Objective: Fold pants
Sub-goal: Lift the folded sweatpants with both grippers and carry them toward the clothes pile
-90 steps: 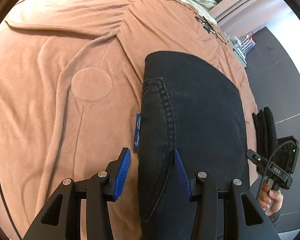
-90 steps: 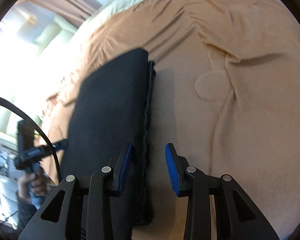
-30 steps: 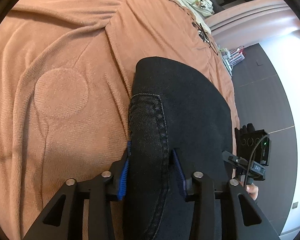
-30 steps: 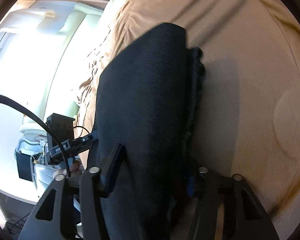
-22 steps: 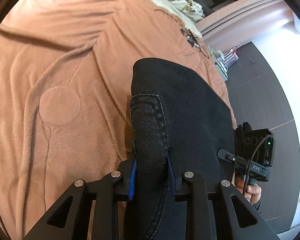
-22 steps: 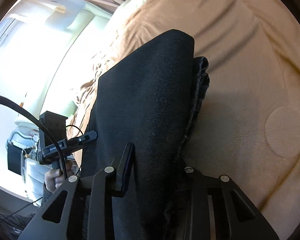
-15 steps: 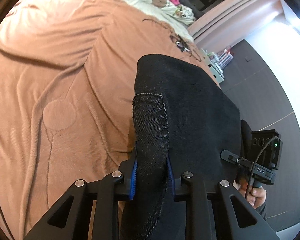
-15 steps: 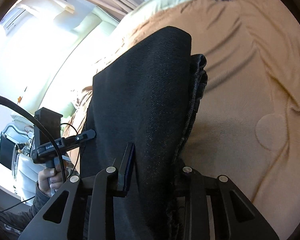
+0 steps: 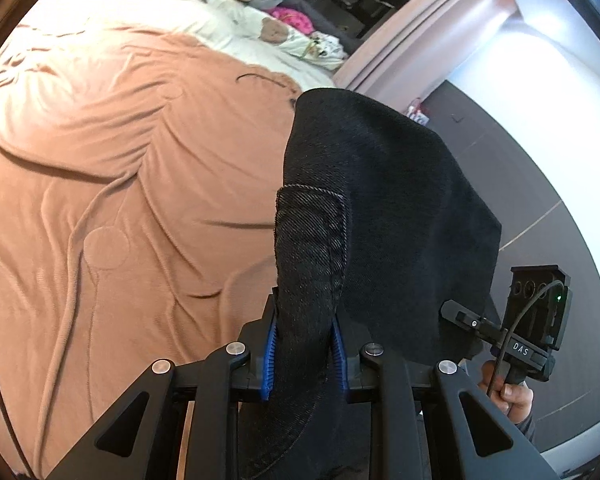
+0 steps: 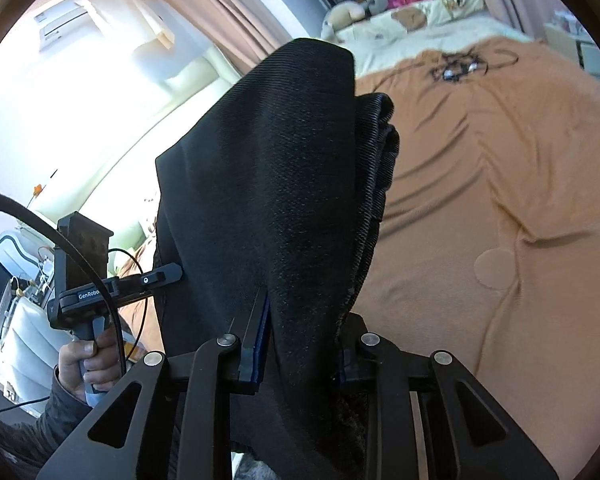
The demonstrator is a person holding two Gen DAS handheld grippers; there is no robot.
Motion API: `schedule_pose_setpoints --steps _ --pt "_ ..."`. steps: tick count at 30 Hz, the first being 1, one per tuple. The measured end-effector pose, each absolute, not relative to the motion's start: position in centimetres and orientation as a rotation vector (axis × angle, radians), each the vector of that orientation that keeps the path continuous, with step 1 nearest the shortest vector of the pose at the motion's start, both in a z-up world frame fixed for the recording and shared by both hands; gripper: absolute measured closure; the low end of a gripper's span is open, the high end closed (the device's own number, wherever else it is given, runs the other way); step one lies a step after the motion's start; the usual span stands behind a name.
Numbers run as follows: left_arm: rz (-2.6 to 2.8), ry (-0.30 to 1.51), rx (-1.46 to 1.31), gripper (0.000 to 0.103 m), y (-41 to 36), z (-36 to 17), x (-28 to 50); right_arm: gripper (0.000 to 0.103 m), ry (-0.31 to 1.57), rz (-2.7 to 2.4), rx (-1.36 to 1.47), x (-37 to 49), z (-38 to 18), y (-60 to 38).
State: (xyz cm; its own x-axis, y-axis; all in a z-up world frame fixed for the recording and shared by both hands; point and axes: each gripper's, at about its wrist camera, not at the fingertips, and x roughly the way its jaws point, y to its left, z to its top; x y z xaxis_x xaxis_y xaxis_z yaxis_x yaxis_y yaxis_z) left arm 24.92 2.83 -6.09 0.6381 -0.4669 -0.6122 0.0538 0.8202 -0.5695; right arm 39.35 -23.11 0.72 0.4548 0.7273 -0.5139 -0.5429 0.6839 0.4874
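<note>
Both tools grip the black pants (image 9: pixel 384 216), one at each near corner of the folded bundle. The left tool (image 9: pixel 303 354) is clamped narrow on the thick stitched denim edge at lower centre of its view; its jaws have just been closing, with that edge between them. The right tool (image 10: pixel 300 354) is likewise pinched on the cloth at lower centre of its own view, having just closed with the fabric between the pads. The pants rise out of both tools toward the upper middle of each frame, lifted above the tan bed cover (image 9: pixel 120 168).

The step in hand looks like carrying the near edge over for the next fold. To do it well, keep both corners level and evenly spread so the layers stay stacked, then lay the edge down squarely on the bed.

Readable writing: "DAS" on the right handle at lower right of the left view; "GenRobo", cut off, on the left handle at left of the right view.
</note>
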Motion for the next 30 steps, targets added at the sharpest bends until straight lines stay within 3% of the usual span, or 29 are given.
schedule_pose_setpoints --steps 30 --pt "-0.658 0.744 -0.409 0.078 -13.3 1.8 27.9 0.08 0.565 0.507 0.209 25.4 10.1 -39.2"
